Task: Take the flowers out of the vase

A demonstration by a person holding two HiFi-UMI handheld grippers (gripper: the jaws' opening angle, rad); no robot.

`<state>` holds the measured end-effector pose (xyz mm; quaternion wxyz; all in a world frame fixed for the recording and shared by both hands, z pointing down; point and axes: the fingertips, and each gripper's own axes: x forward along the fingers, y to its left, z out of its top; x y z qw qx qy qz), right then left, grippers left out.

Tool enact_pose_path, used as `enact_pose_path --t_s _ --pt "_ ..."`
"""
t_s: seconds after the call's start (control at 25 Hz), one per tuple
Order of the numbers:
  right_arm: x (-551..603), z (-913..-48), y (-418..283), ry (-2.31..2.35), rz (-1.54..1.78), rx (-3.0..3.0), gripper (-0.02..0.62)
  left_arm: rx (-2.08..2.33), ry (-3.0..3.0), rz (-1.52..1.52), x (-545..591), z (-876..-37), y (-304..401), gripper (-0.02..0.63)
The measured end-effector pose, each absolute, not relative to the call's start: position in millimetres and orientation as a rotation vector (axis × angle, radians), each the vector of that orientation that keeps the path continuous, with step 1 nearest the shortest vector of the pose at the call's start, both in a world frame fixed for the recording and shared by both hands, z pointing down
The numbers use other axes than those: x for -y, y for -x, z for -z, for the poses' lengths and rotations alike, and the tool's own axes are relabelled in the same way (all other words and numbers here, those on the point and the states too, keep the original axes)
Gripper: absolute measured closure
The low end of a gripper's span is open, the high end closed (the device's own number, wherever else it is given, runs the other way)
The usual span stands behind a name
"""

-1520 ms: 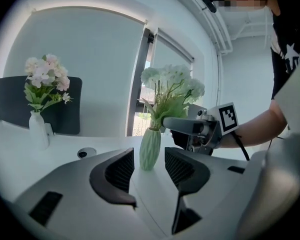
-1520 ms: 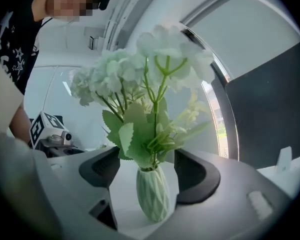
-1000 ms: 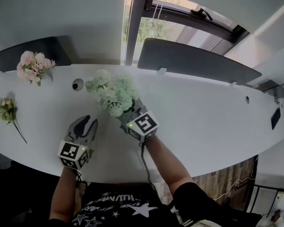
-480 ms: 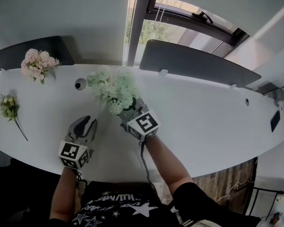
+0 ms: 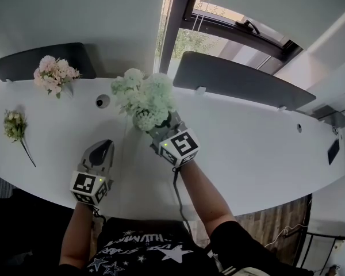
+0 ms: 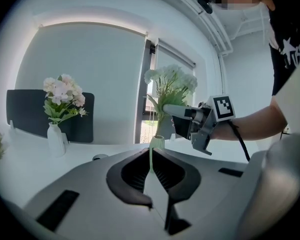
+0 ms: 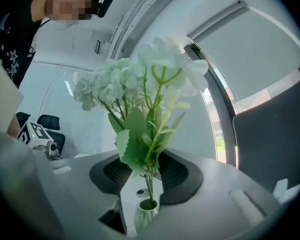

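A bunch of white-green flowers (image 5: 145, 99) is clamped by its stems (image 7: 149, 181) in my right gripper (image 5: 161, 125), whose jaws have just been closing on them. In the right gripper view the stem ends still reach into the mouth of a small pale ribbed vase (image 7: 146, 215) just below the jaws. In the head view the bunch hides the vase. My left gripper (image 5: 103, 148) hovers to the left of it, apart. Its jaws have just been closing and now meet with nothing between them. Past their tips (image 6: 151, 156) I see the vase (image 6: 157, 142).
On the long white table (image 5: 253, 137), pink flowers (image 5: 54, 73) stand in a white vase at the far left. A small bouquet (image 5: 14, 125) lies near the left edge. There is a round cable hole (image 5: 103, 101) beside the bunch. Dark divider panels (image 5: 236, 82) line the back edge.
My right gripper has risen with the flower bunch. My left gripper's jaws, spread apart a second ago, have come together, and it has lifted slightly.
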<state>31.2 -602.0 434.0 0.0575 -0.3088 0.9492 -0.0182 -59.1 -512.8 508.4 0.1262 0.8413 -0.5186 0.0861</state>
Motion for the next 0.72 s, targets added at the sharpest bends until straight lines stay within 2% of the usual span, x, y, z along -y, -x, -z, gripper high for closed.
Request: enact_pose_path --t_s 0.72 --pt "563.5 -361.5 -37.5 1.022 -0.123 -2.827 0.454 1.529 -2.537 -0.148 478.4 -463.1 70.2 0.593"
